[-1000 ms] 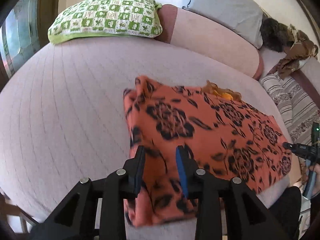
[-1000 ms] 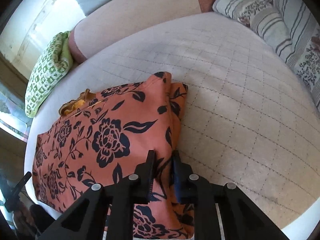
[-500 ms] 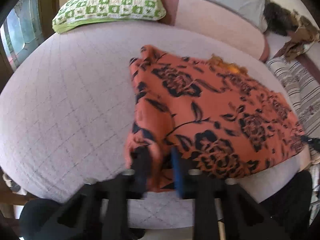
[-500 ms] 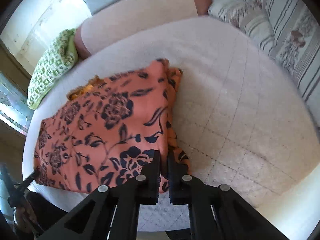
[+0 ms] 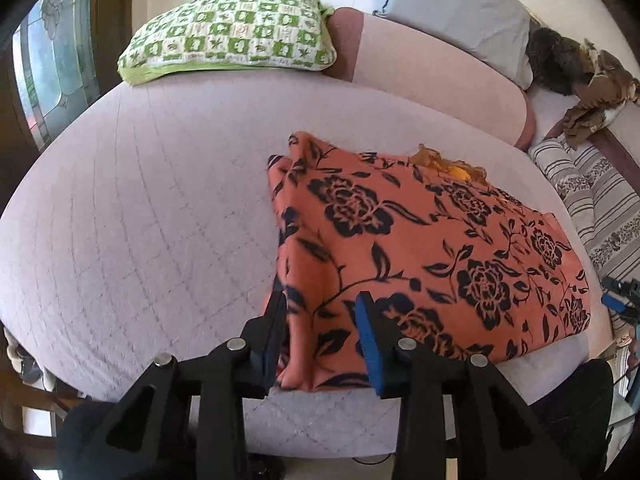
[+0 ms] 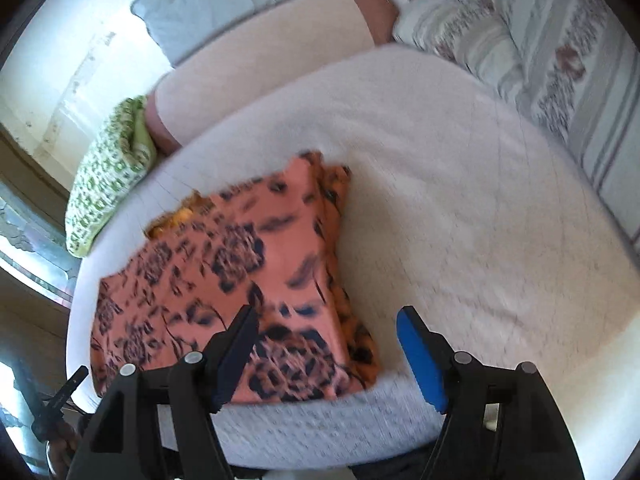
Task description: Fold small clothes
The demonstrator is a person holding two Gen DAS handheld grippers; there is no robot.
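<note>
Left tongs (image 5: 320,312), spread, straddle the near left corner of the orange floral garment (image 5: 420,248); right tongs (image 6: 328,328), spread wider, hover above its near right corner (view blurred). The garment lies folded flat at the bed's (image 5: 140,220) near edge, apparently just released. Both tongs point forward and downward.

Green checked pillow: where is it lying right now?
The green checked pillow lies at the far left end of the bed, against the pink bolster, well beyond the orange floral cloth.
</note>
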